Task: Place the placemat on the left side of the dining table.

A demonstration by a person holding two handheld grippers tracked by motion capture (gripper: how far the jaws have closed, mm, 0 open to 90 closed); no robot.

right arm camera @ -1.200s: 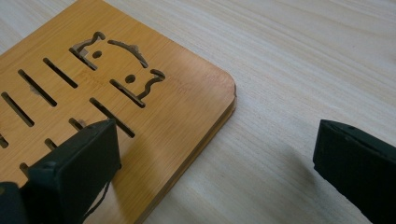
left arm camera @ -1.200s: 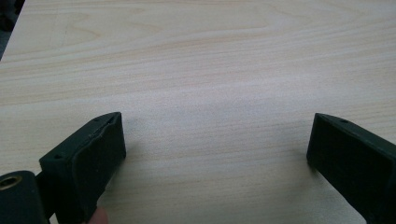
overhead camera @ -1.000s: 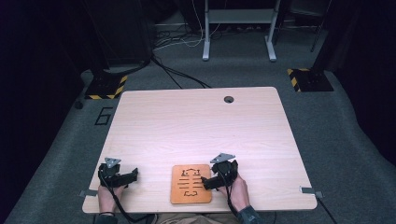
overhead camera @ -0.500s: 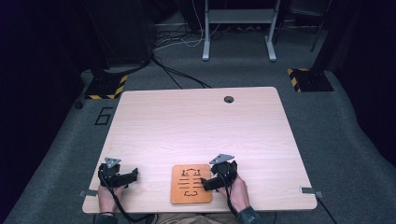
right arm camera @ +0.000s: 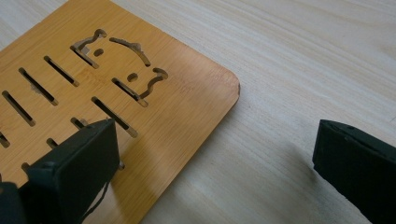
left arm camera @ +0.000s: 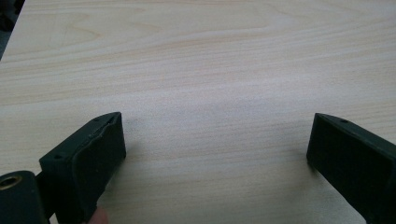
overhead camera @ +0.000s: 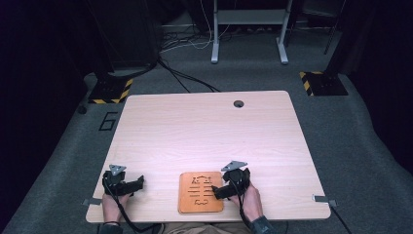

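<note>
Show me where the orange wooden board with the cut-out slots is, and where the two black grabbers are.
orange wooden board [overhead camera: 200, 195], high view, on its slotted middle.
right gripper [overhead camera: 220, 191], high view, at its jaw tips by the board's right edge.
left gripper [overhead camera: 140, 182], high view, at its jaw tips over the table.

I see my pale wooden table [overhead camera: 204, 131] with a round cable hole [overhead camera: 238, 104] near its far edge — on the grey floor beyond, a desk frame [overhead camera: 248, 29], loose cables [overhead camera: 185, 78] and hazard-striped feet [overhead camera: 319, 83].
</note>
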